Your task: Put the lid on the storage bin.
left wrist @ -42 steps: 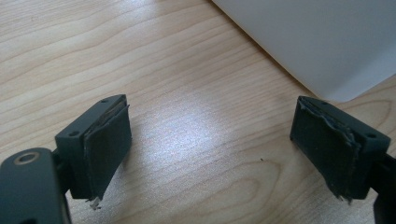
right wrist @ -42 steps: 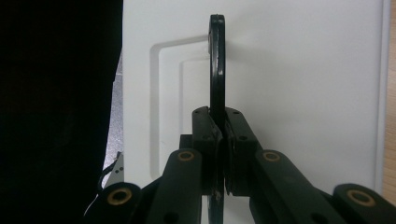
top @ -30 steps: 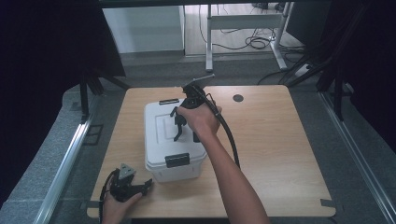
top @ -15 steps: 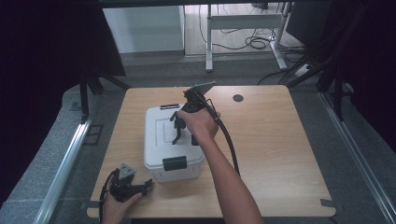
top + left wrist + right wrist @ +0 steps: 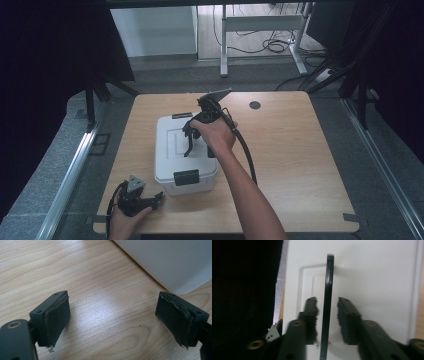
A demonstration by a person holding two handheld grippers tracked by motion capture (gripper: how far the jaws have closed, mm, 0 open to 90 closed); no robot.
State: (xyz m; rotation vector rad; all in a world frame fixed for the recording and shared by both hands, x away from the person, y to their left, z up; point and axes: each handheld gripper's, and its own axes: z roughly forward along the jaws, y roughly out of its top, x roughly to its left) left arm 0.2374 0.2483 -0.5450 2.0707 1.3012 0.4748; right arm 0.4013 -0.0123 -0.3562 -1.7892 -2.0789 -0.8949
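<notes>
Now handle (image 5: 327, 307) between right jaws

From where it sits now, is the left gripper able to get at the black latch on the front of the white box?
Probably yes. The left gripper rests open on the table just beside the box, and nothing lies between it and the latch.

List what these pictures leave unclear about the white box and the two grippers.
- Right gripper: its jaws flank the box's raised black handle; blur hides whether the pads touch it.
- White box contents: hidden by its lid, high view.
- Front latch: too small to read, high view.
</notes>
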